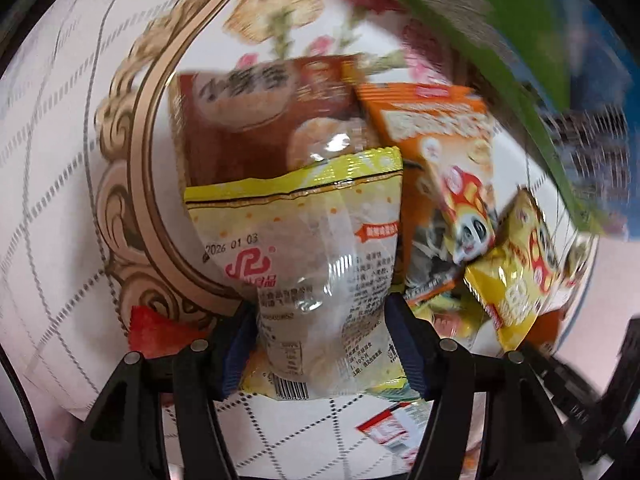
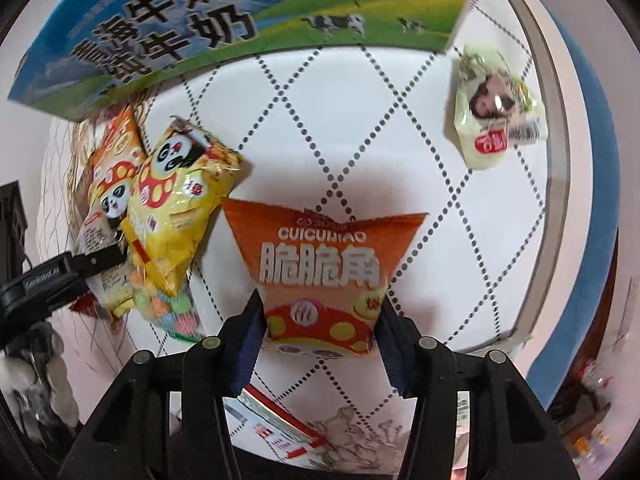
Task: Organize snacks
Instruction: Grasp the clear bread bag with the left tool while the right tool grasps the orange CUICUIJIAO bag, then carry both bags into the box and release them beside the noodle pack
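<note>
Left gripper (image 1: pixel 322 344) clamps clear-and-yellow plastic snack packet (image 1: pixel 308 256) over the table's snack pile, right gripper (image 2: pixel 320 328) clamps orange crinkly triangle chip bag (image 2: pixel 324 268) above the table; slick film may slip.

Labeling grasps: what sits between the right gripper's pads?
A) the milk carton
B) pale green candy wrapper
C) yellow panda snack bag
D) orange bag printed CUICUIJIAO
D: in the right wrist view the right gripper pinches the orange CUICUIJIAO bag at its lower edges, both pads pressing its sides.
</note>
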The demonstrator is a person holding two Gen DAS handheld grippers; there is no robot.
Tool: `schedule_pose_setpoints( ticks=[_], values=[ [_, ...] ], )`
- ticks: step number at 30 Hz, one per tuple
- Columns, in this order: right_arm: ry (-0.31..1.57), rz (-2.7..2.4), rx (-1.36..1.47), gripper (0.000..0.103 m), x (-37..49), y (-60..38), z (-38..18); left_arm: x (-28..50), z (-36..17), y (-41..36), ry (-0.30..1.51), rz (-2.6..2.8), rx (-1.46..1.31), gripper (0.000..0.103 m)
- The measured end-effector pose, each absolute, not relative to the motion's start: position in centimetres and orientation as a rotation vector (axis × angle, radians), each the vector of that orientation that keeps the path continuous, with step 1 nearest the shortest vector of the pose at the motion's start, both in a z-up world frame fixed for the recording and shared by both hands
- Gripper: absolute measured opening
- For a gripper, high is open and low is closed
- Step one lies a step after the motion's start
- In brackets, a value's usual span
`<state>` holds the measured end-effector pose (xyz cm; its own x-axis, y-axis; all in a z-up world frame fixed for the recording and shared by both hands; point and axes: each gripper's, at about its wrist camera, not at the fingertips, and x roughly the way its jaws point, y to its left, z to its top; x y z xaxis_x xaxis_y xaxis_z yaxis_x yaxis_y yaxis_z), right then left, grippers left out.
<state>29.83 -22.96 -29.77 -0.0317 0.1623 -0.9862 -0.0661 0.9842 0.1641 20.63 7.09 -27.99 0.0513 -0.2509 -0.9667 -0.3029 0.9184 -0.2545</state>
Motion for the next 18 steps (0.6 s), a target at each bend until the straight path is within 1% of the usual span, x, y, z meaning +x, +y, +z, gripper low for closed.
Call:
schedule_pose_setpoints(
  ticks=[3, 5, 7, 12, 13, 16, 18],
  values=[
    [1.611, 0.189, 0.060, 0.054, 29.1, -22.2, -30.1, 19.8, -26.8, 4.2, 1.525, -0.006, -0.255, 0.056],
    [1.649, 0.203, 0.049, 0.054, 28.4, -22.5, -30.1, 18.7, -26.5, 2.8, 1.521, -0.041, -0.151, 0.055],
    [1.676, 0.215, 0.031, 0.054, 28.0, -22.3, -30.3, 17.8, -27.1, 2.4, 1.536, -0.051, -0.107, 0.056],
    [1.678, 0.161, 0.094, 0.059, 27.8, -22.9, -31.8, 17.0, -29.5, 3.0, 1.568, -0.024, -0.223, 0.060],
    [1.677, 0.151, 0.118, 0.060, 27.9, -23.4, -31.9, 17.0, -29.7, 3.2, 1.570, -0.016, -0.251, 0.060],
    [1.662, 0.134, 0.165, 0.066, 27.4, -23.8, -32.0, 16.8, -30.0, 4.0, 1.576, -0.005, -0.319, 0.060],
    [1.654, 0.124, 0.182, 0.067, 27.3, -24.2, -31.8, 16.4, -30.3, 5.1, 1.569, 0.003, -0.359, 0.060]
  ],
)
